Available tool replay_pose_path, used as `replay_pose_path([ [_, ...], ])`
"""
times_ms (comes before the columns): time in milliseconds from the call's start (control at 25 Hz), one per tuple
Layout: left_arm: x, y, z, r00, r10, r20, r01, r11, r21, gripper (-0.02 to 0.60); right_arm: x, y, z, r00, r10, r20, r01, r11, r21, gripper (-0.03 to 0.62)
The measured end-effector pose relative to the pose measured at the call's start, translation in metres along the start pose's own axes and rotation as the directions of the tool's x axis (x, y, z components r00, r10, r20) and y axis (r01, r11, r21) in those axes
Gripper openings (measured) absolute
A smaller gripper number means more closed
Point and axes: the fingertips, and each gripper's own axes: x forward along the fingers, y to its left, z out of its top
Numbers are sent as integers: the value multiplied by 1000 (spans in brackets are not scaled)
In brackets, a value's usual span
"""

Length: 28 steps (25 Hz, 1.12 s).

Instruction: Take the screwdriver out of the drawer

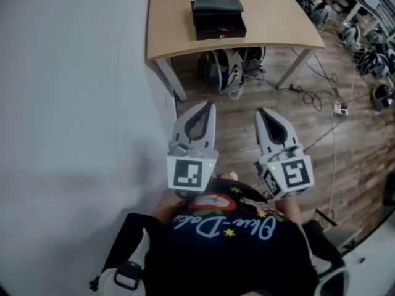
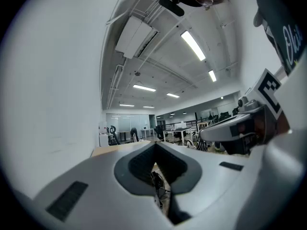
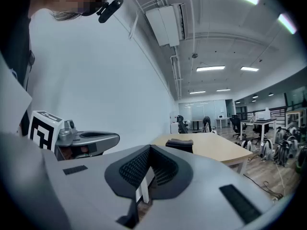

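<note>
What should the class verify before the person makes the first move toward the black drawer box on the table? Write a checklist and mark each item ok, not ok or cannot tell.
1. Left gripper empty, fingers together: ok.
2. Right gripper empty, fingers together: ok.
3. Drawer box in view, alone on the table: ok.
4. Drawer already open: cannot tell from this distance.
5. Screwdriver located: cannot tell; none shows in any view.
6. Grippers close enough to work on the box: not ok; both are held near the person's body, with the table well ahead.
</note>
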Motion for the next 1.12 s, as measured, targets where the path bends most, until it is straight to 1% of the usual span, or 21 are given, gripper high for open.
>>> replay_pose_path([
  [360,1,-15,4,1000,2,2,-2,1000,22,0,-12,-9,-4,1000,10,6,-10,1000,25,0],
  [640,-7,-36,8,1000,-1,1,1,999,40,0,-31,-11,-7,999,27,29,-28,999,41,0],
  [960,-14,-62,0,999,-13,-32,14,999,41,0,-55,-18,-22,1000,22,18,-23,999,44,0],
  [1120,-10,-66,0,999,-15,-39,17,999,42,0,-59,-22,-24,999,30,14,-31,998,46,0],
])
